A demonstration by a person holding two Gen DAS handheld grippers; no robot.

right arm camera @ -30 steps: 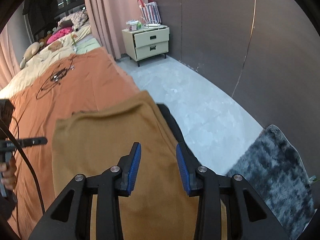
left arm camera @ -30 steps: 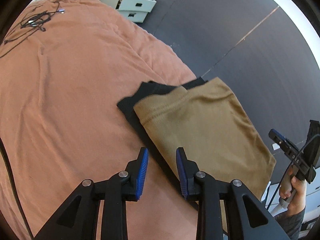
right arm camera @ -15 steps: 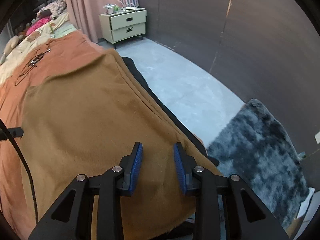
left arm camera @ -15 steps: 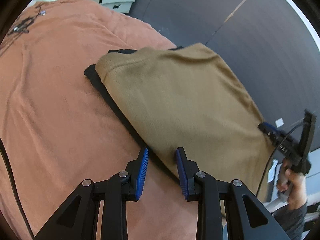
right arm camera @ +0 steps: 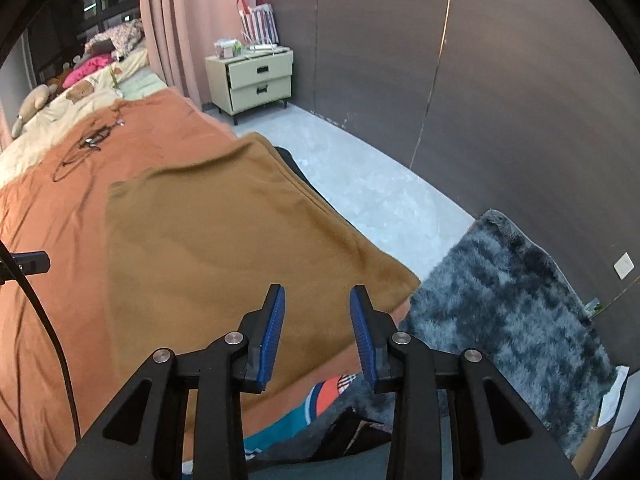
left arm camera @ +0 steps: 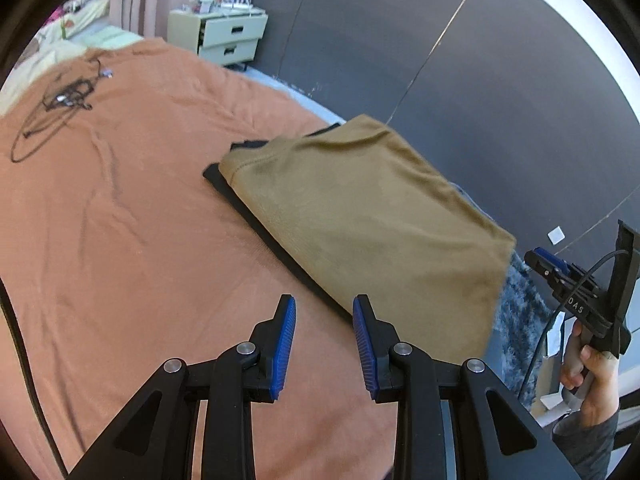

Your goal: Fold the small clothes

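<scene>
A folded tan garment [left arm camera: 360,216] lies on top of a folded black garment [left arm camera: 240,204] at the right edge of the orange bedspread [left arm camera: 120,220]. It also shows in the right wrist view [right arm camera: 224,248]. My left gripper [left arm camera: 324,332] is open and empty, just short of the stack's near edge. My right gripper [right arm camera: 316,328] is open and empty, above the tan garment's near corner; it also shows in the left wrist view [left arm camera: 560,276], held off the bed's edge.
A tangle of black cable [left arm camera: 60,100] lies far up the bed. A pale nightstand [right arm camera: 256,80] stands by the dark wall. A grey shaggy rug [right arm camera: 512,312] covers the floor beside the bed. Colourful clothes [right arm camera: 320,400] lie below the bed's edge.
Both grippers have pulled back from the stack, so the tan garment looks smaller and further off. Both stay open. The stack lies still.
</scene>
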